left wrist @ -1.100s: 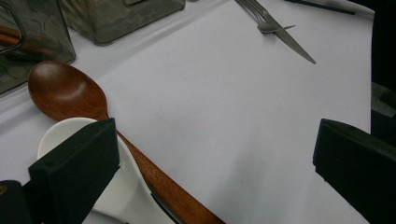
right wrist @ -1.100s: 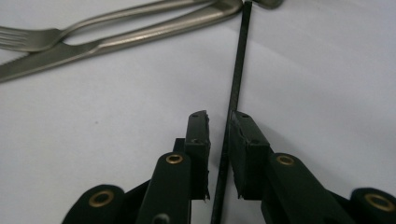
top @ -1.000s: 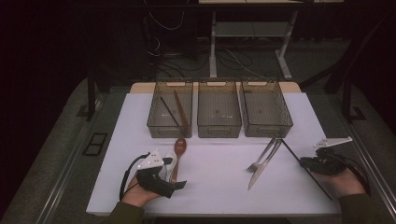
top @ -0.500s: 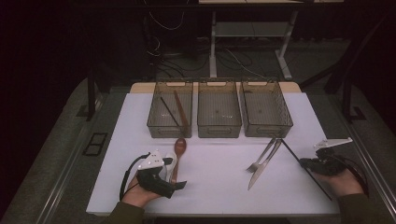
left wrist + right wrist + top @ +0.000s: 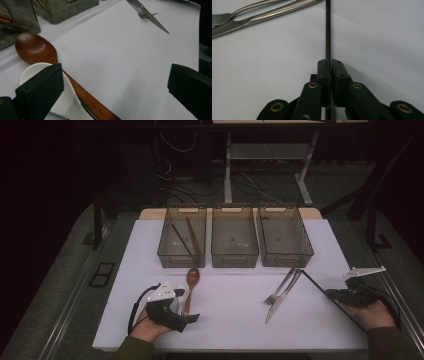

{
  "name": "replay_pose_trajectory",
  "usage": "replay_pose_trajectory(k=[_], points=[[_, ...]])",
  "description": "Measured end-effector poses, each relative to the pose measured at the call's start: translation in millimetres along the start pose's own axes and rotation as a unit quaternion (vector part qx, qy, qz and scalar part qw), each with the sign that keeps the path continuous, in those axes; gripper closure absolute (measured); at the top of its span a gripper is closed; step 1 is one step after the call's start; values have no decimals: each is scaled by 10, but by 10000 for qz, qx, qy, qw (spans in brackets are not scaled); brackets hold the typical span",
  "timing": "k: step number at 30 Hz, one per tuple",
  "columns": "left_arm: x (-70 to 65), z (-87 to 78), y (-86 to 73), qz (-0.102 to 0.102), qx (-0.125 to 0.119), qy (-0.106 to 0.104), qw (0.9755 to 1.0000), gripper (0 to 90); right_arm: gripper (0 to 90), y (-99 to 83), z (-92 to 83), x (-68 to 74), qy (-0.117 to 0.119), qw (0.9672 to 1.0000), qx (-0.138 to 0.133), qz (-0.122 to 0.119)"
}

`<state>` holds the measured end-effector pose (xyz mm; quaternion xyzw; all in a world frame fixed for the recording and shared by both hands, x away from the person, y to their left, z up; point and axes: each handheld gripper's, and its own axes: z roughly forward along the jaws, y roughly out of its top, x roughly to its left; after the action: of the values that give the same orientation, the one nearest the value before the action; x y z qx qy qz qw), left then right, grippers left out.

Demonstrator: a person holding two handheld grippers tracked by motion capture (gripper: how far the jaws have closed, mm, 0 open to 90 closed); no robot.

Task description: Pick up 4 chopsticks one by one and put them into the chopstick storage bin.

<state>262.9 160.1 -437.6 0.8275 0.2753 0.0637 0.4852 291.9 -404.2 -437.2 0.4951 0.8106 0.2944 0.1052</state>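
**Chopstick pinched, spoons waiting**

While the right gripper (image 5: 329, 72) has its two black jaws pressed together on a thin black chopstick (image 5: 328, 30), the stick runs straight ahead from the pads over the white table covering (image 5: 225, 295), its far end near a steel fork (image 5: 281, 286) and a steel table knife (image 5: 282, 297) lying side by side; the left gripper (image 5: 115, 82) stands spread wide, empty, just beside a brown wooden spoon (image 5: 37, 50) whose handle crosses a white ceramic spoon (image 5: 35, 72); beyond stand three smoky translucent plastic bins (image 5: 235, 237) in a row, the left one (image 5: 182, 239) already holding a dark stick and a wooden utensil. The step in hand looks like sorting, so the chopstick likely belongs in that left bin; lift it level, keep the pinch firm since so thin a rod can pivot, and clear the fork before swinging across.
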Motion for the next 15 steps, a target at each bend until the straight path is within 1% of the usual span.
replay_pose_trajectory(k=[5, 9, 10, 12, 14, 15], points=[[1, -1, -1, -5, 1, 6, 10000, 0, 859, 5, -77, -25, 48, 9999, -139, -21], [2, -5, -1, 0, 5, 10, 10000, 0, 859, 4, -137, -43, 137, 9996, -236, -59], [2, -6, 0, 3, 6, 10, 10000, 0, 859, 6, -158, -43, 140, 9995, -272, -27], [2, -6, -1, 5, 5, 12, 10000, 0, 859, 8, -207, -50, 185, 9992, -347, -74], [2, -4, -1, 0, 4, 13, 10000, 0, 859, 10, -260, -48, 200, 9989, -423, -70], [2, -4, -1, 1, 6, 11, 10000, 0, 859, 10, -287, -46, 253, 9985, -472, -80]])
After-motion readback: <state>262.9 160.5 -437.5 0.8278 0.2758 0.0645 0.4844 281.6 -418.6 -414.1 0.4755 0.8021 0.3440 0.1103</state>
